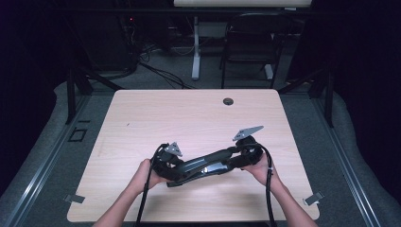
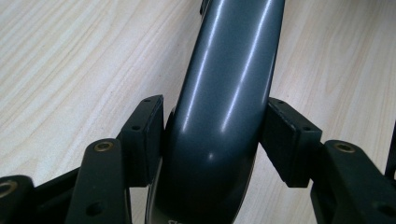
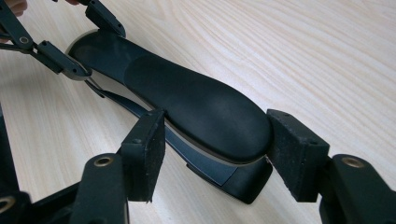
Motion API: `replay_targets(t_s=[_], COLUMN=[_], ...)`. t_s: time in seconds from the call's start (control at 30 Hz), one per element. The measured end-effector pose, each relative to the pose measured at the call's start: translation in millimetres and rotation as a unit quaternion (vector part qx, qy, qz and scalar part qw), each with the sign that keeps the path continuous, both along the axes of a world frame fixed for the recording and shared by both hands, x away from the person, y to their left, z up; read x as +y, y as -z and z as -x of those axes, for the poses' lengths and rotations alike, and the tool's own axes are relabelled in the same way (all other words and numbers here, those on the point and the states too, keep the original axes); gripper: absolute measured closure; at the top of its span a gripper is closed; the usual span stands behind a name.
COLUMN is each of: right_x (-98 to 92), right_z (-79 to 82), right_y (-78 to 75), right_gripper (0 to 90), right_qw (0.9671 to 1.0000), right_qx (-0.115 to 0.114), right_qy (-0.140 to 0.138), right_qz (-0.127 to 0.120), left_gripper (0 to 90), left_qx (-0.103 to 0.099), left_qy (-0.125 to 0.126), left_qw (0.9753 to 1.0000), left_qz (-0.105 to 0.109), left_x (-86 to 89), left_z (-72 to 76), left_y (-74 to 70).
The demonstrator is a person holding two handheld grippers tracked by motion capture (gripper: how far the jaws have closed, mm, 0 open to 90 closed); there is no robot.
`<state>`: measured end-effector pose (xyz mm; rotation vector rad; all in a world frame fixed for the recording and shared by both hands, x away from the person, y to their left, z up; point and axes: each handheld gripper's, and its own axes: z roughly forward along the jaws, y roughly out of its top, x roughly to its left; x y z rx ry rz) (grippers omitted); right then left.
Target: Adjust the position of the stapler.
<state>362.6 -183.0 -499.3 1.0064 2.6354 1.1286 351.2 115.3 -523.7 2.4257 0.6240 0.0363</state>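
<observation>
High view: stapler (image 1: 203, 165) low on pale wood worktop (image 1: 189, 118), long axis left-right, slightly raised toward right; left gripper (image 1: 171, 166) at one end, right gripper (image 1: 239, 158) at the other. Dark room, chair (image 1: 248, 42) behind.

Left gripper view: jaws pressed on both flanks of glossy grey stapler body (image 2: 224, 116), which runs straight ahead.

Right gripper view: jaws bracket the black rubber-topped end (image 3: 201, 109); right pad touching, left contact uncertain.
</observation>
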Motion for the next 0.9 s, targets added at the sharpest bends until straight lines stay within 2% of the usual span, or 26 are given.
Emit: replay_targets(t_s=[0.17, 0.3, 0.47, 0.6, 0.77, 0.83, 0.9], right_x=[2.6, 4.1, 4.8, 9.6, 12.8, 11.2, 10.5], right_z=[6.0, 4.9, -0.4, -2.4, -3.6, -3.9, -4.0], right_y=[-1.5, -1.2, 0.2, 1.7, 3.2, 3.4, 3.5], right_gripper=[40.4, 40.4, 39.4, 35.0, 33.8, 34.6, 35.2], right_qw=[0.9999, 0.9998, 0.9996, 0.9995, 0.9993, 0.9993, 0.9993], right_qx=[-0.002, -0.008, -0.016, -0.013, -0.014, -0.011, -0.010], right_qy=[-0.002, -0.011, -0.023, -0.028, -0.034, -0.035, -0.036], right_qz=[0.012, 0.012, 0.006, 0.007, 0.008, 0.005, 0.002], left_gripper=[41.5, 41.4, 40.1, 39.3, 39.0, 38.8, 38.7], left_qx=[0.008, 0.010, 0.031, 0.043, 0.039, 0.040, 0.032], left_qy=[0.005, -0.002, -0.010, -0.012, -0.006, -0.008, -0.009], left_qw=[0.9999, 0.9999, 0.9995, 0.9990, 0.9989, 0.9989, 0.9991], left_qz=[0.010, 0.003, 0.000, -0.001, -0.024, -0.024, -0.027], left_x=[7.7, 12.2, 26.4, 29.0, 26.2, 24.6, 22.9], left_z=[-1.7, 0.9, 1.2, 0.5, 1.7, 1.3, 2.0], left_y=[0.2, -2.0, -1.9, -0.2, 2.8, 4.1, 4.2])
